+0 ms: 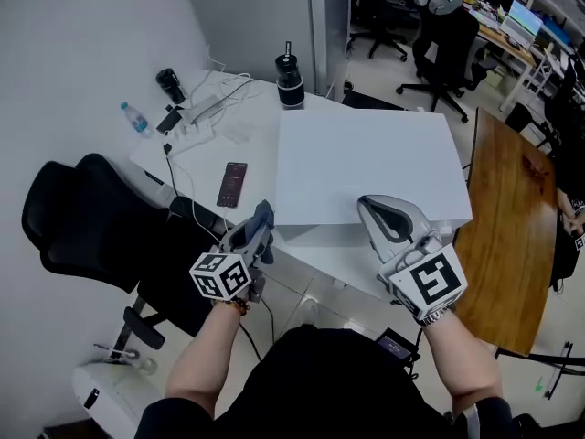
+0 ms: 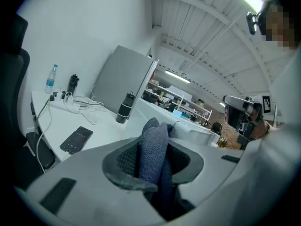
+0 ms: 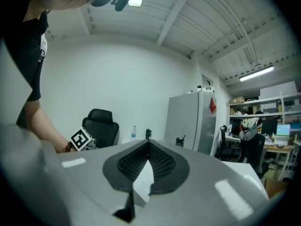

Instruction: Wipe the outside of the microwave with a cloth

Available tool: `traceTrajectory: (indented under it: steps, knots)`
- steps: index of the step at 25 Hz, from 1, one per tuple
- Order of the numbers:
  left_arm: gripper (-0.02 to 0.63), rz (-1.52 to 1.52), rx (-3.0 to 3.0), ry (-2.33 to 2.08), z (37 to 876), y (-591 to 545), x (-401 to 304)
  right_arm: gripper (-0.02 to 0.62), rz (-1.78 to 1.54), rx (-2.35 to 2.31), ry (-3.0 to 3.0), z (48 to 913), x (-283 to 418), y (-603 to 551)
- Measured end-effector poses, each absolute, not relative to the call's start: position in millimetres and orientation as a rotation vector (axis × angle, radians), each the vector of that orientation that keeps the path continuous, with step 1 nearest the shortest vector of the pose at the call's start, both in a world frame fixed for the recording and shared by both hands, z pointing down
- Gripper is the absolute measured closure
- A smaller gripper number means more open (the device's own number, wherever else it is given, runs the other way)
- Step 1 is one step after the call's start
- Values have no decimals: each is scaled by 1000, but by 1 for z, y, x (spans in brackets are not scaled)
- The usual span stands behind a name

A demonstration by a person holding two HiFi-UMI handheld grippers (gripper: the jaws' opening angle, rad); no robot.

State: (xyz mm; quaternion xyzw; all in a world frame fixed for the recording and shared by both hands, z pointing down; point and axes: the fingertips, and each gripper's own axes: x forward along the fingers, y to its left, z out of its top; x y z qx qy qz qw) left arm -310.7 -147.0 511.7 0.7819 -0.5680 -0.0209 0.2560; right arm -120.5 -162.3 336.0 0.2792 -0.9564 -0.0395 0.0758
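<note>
Nearest us, our left tool pinches the grey-blue cloth; our right tool is closed on nothing. Just ahead of both tools, the white microwave sits on the worktop. The cloth seems not yet on it, so we judge that all the wiping is left.

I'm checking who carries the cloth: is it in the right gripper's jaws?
No, the cloth is pinched in the left gripper, while the right gripper has its jaws shut on nothing.

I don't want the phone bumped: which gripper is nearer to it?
Left. The left gripper, holding the cloth, is close to the phone, on the person's side; the right gripper is farther off, over the microwave's front edge.
</note>
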Motion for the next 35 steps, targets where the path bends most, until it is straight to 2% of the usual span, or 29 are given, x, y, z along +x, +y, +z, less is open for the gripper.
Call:
traceTrajectory:
  steps: [13, 35]
  knots:
    - [500, -51, 2150, -1366, 539, -213, -319, 595, -86, 951, -2831, 341, -145, -206]
    - [512, 32, 2107, -1352, 565, -323, -340, 595, -22, 1152, -2783, 343, -123, -245]
